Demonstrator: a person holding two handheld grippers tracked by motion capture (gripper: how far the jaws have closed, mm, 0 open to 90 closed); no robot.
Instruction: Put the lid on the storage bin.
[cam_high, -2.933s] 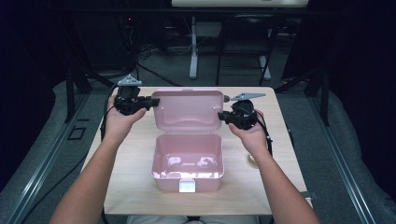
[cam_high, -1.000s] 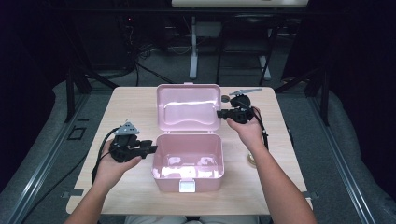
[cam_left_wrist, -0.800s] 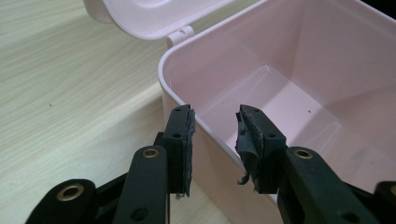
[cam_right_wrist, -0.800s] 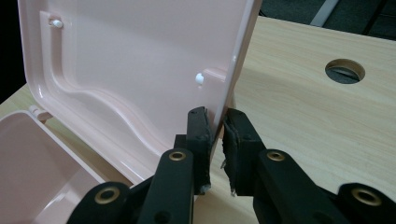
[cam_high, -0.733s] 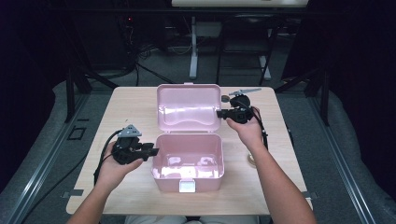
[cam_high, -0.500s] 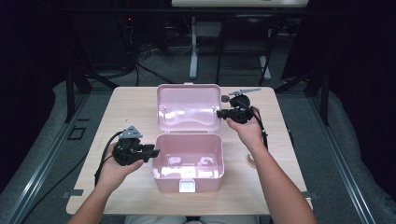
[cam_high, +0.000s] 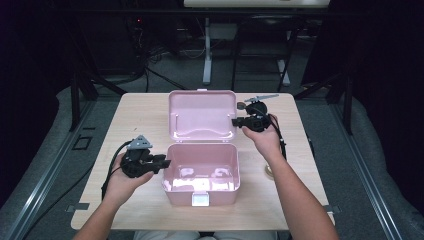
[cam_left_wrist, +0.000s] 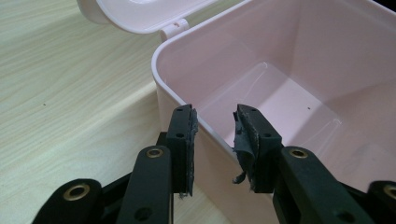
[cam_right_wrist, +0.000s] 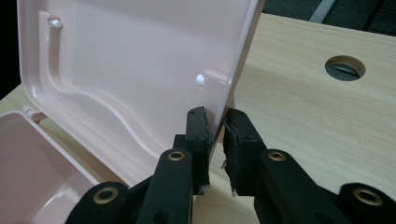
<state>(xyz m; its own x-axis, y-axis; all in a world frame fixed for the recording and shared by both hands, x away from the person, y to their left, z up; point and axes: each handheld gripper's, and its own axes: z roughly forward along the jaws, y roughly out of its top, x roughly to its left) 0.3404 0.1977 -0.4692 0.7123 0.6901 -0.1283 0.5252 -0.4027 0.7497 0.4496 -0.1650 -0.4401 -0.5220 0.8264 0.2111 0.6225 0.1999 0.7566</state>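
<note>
My right claw (cam_right_wrist: 215, 133) pinches the side rim of the upright lid (cam_high: 202, 114). My left claw (cam_left_wrist: 215, 135) has just been closing, its jaws straddling the left wall of the pink box (cam_high: 201, 175) near the desk's (cam_high: 140, 107) front edge, pads apart from it.

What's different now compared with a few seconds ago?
The left gripper left the lid's left edge and came down to the box; its jaws, just closing, now straddle the box's left wall. The right gripper stays clamped on the open lid.
</note>
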